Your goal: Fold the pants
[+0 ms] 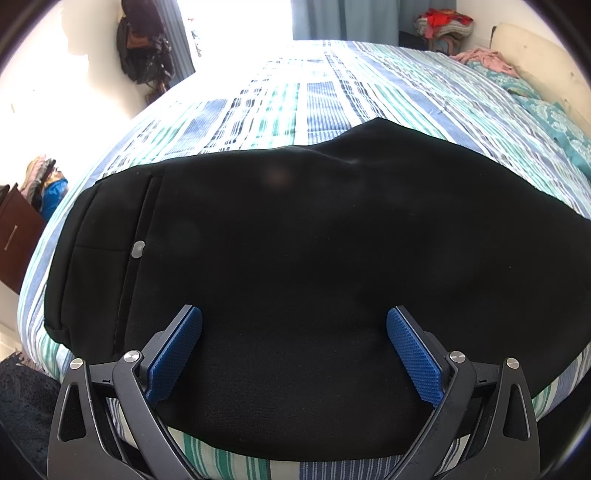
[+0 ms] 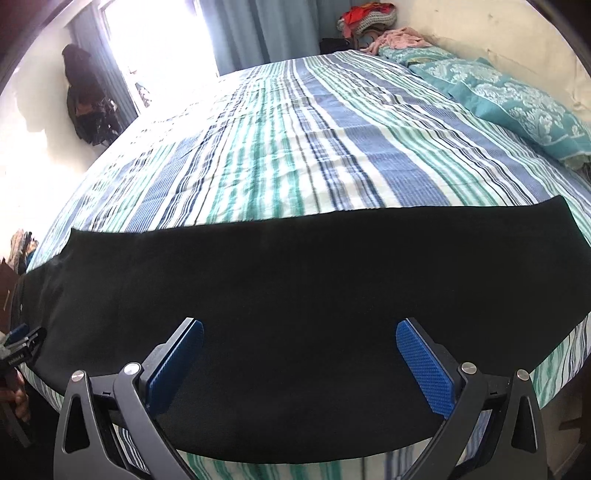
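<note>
Black pants (image 1: pixel 314 240) lie flat along the near edge of a striped bed (image 1: pixel 314 92). In the left wrist view the waist end with a pocket and a grey button (image 1: pixel 138 249) is at the left. My left gripper (image 1: pixel 294 325) is open and empty, just above the pants near their front edge. In the right wrist view the leg part of the pants (image 2: pixel 295 273) stretches across, ending at the right. My right gripper (image 2: pixel 299 338) is open and empty above the pants. The left gripper (image 2: pixel 22 343) shows at the far left edge of that view.
Teal patterned pillows (image 2: pixel 517 99) lie at the bed's right side by the wall. A pink cloth (image 2: pixel 399 38) and a pile of clothes (image 2: pixel 369 14) are at the far corner. A brown dresser (image 1: pixel 14 232) stands left of the bed. Dark bags (image 1: pixel 144 48) hang by the window.
</note>
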The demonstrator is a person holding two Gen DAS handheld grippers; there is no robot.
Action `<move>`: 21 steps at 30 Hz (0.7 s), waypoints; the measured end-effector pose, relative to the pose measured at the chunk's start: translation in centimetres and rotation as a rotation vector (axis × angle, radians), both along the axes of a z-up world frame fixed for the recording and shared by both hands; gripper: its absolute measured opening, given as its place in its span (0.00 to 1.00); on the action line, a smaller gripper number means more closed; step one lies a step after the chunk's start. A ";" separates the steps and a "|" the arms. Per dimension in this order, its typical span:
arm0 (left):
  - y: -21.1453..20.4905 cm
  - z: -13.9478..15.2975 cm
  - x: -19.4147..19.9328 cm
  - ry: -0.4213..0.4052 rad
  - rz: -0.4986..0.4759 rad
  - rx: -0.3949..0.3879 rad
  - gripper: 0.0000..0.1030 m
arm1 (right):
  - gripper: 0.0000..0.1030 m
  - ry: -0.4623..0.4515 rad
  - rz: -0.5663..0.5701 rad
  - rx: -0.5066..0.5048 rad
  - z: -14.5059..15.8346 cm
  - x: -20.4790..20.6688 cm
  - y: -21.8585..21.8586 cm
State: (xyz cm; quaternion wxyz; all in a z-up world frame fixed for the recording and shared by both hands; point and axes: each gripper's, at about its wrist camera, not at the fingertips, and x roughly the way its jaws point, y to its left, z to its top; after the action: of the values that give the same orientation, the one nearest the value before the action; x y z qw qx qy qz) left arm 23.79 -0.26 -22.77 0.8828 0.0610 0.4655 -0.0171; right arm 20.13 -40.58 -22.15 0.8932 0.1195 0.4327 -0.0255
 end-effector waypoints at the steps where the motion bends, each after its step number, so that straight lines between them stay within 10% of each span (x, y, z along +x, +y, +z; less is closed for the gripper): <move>1: 0.0 0.0 0.0 0.000 0.000 0.001 0.98 | 1.00 -0.011 0.000 0.001 0.6 0.2 -1.3; 9: 0.0 -0.1 0.1 -0.002 0.004 0.006 0.99 | 1.00 0.017 -0.027 -0.227 3.8 1.5 -16.0; 21: -0.2 -0.2 0.3 0.002 0.010 0.018 1.00 | 1.00 0.051 -0.101 -0.019 1.5 -1.5 -27.2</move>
State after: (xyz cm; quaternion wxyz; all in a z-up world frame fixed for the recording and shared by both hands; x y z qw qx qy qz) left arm 24.04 -0.47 -22.97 0.8819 0.0664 0.4667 -0.0086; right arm 18.60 -67.75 -20.60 0.8807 0.1321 0.4483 -0.0774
